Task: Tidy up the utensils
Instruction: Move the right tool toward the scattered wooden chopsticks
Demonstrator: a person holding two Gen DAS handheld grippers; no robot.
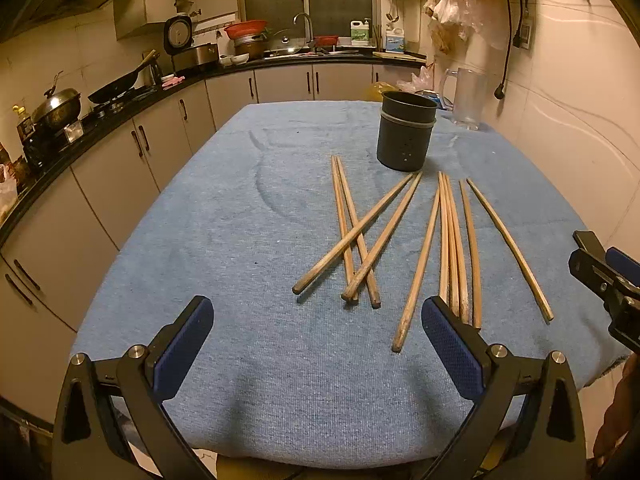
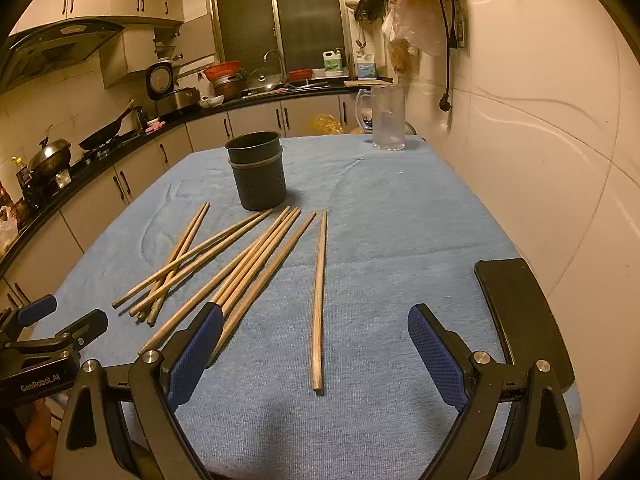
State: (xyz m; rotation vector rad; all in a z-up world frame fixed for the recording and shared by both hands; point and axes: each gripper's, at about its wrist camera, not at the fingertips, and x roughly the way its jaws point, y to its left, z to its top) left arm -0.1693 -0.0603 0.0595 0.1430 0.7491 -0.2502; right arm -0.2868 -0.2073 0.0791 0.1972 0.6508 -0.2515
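Both gripper pairs, left gripper [image 1: 318, 316] and right gripper [image 2: 316, 326], gape empty (chopsticks [image 1: 356, 236] loose).

Warm, dim indoor light tints both views yellow. The dark cylindrical metal utensil holder [image 1: 406, 132] throws a soft shadow onto the blue cloth-covered worktop [image 1: 240, 240] beside it. Behind the holder the window is black. Fisheye bending curves the cabinets; corners vignette to black. Focus stays fairly sharp.
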